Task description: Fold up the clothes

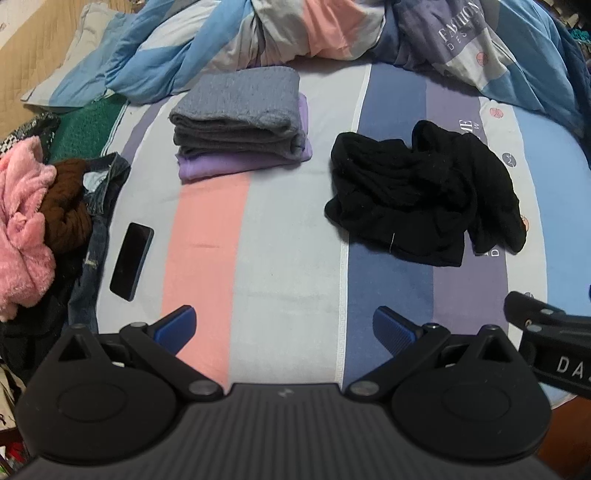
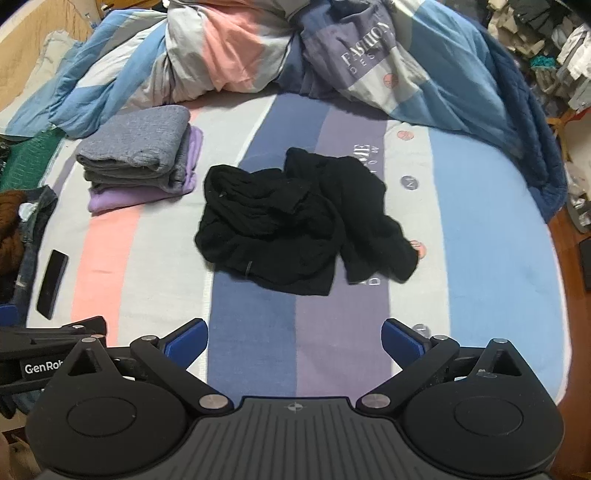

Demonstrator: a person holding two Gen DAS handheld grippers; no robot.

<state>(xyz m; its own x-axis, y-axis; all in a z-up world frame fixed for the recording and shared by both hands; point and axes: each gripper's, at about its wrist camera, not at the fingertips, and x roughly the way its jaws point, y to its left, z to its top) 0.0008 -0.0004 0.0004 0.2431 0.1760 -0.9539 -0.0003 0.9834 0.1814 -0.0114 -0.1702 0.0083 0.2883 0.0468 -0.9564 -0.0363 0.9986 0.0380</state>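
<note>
A crumpled black garment (image 1: pixel 424 192) lies on the striped bed sheet (image 1: pixel 288 229), right of centre; in the right wrist view the black garment (image 2: pixel 295 221) lies straight ahead of my fingers on the sheet (image 2: pixel 480 221). A folded stack, grey garments on a purple one (image 1: pixel 240 122), sits at the back left, and shows in the right wrist view (image 2: pixel 144 155). My left gripper (image 1: pixel 284 326) is open and empty above the near sheet. My right gripper (image 2: pixel 295 338) is open and empty, short of the black garment. Its body shows at the left view's right edge (image 1: pixel 554 332).
A dark phone (image 1: pixel 132 261) lies on the sheet at the left. Unfolded clothes, pink fleece (image 1: pixel 22 229), brown knit (image 1: pixel 66 206) and jeans (image 1: pixel 96 236), pile at the left edge. A bunched striped duvet (image 1: pixel 332 33) fills the back. Floor and clutter lie past the bed's right edge (image 2: pixel 576 221).
</note>
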